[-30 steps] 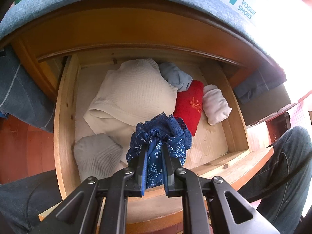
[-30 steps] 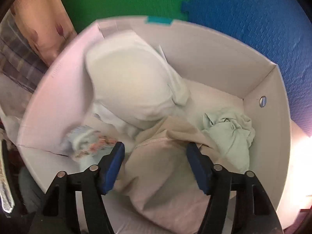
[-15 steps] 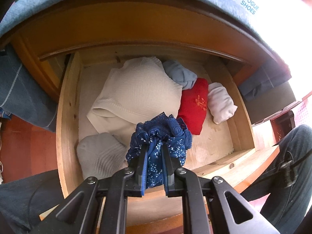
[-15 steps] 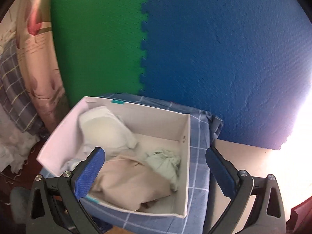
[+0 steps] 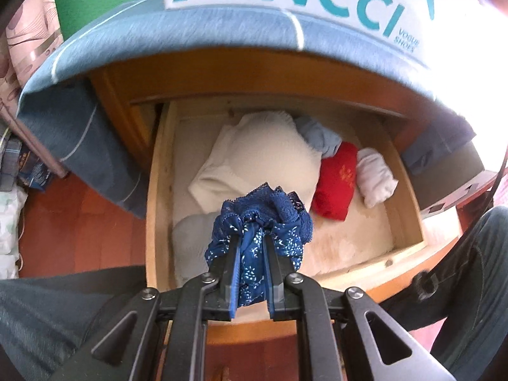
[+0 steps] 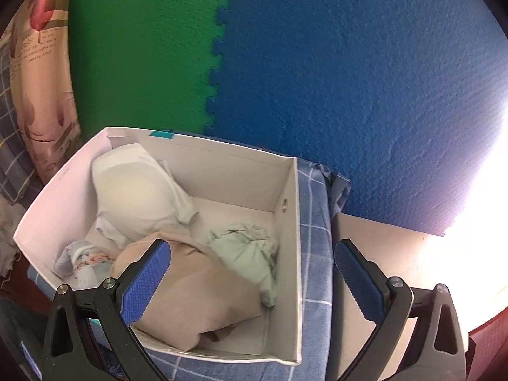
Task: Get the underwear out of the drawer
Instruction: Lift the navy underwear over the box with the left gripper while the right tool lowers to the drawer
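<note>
The left gripper (image 5: 251,247) is clamped on bunched navy lace-trimmed underwear (image 5: 263,219), held above the open pine drawer (image 5: 158,190), where a ribbed cream garment (image 5: 263,155) and folded red cloth (image 5: 336,184) lie. The right gripper (image 6: 250,270), jaws wide apart and empty, hangs over a white cardboard box (image 6: 290,238) of crumpled garments.

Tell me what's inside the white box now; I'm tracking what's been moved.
The white box holds a white padded garment, a beige one, a pale green one and a small floral piece. Anything beneath them is covered.
</note>
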The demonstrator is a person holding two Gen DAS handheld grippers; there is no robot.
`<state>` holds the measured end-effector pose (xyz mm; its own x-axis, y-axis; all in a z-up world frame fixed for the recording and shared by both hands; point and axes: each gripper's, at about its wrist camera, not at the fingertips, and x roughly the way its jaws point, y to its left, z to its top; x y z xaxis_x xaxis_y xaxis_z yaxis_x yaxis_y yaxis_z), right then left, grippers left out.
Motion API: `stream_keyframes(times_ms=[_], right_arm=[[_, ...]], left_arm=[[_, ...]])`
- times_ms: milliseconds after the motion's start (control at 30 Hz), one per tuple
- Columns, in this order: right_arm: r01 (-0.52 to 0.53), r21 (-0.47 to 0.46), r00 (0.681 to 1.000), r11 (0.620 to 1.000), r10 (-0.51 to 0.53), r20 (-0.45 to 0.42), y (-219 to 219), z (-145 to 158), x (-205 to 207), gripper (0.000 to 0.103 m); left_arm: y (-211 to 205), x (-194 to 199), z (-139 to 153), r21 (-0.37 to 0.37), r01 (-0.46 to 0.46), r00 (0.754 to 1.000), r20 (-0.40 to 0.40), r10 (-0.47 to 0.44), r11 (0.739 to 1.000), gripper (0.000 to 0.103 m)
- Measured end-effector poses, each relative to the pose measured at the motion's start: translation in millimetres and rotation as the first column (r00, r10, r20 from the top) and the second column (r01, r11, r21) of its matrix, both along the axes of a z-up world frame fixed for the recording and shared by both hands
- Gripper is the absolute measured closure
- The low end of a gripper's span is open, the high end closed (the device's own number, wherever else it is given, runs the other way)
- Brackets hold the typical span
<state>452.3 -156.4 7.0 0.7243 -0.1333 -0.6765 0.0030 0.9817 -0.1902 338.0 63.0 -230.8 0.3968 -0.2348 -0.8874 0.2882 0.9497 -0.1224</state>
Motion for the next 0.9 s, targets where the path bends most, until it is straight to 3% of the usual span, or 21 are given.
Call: stream_keyframes(times_ms=[100,200,300,400,500,667,900], right_arm=[[0.007,0.052,1.000,0.999,-0.007,0.005,-15.4,2.2,-17.0,0.001],[-0.023,0.163,1.000,0.986,0.022,0.010,-31.0,-5.3,-59.5,0.001],[-0.039,0.229,0.999,0.973,0.046,-0.025,-42.1,-33.4,-111.9,0.001],[-0.013,0.238,0.995,0.971,0.037,-0.095,-47.0,-70.6,-147.9,0.001],[0.014,0.245,0.979,0.969,0.036,-0.199,-48.5,-121.7,-172.1,0.001],[0.019,0.276,0.943,0.961,0.074,-0.325,-39.0,-181.8,-174.1,0.001],[-0.049,0.239,0.926,0.970,0.134,-0.352,-8.1,-202.4,-152.3,0.001]], left_arm=[[5.9,-0.2,-0.6,0.013,-0.019,1.000,0.004,0.019,1.000,0.091],[9.8,1.1,4.3,0.016,-0.034,0.999,0.015,0.033,0.999,0.091],[13.9,0.4,13.4,0.018,-0.042,0.998,0.037,0.041,0.999,0.091],[18.5,-4.4,31.7,0.026,-0.041,0.996,0.078,0.039,0.999,0.091],[28.3,-12.5,62.6,0.020,-0.046,0.990,0.135,0.043,0.999,0.091],[47.1,-25.4,137.8,-0.013,-0.055,0.966,0.251,0.056,0.998,0.091],[42.1,-38.8,238.2,-0.022,-0.022,0.893,0.449,0.030,1.000,0.091]])
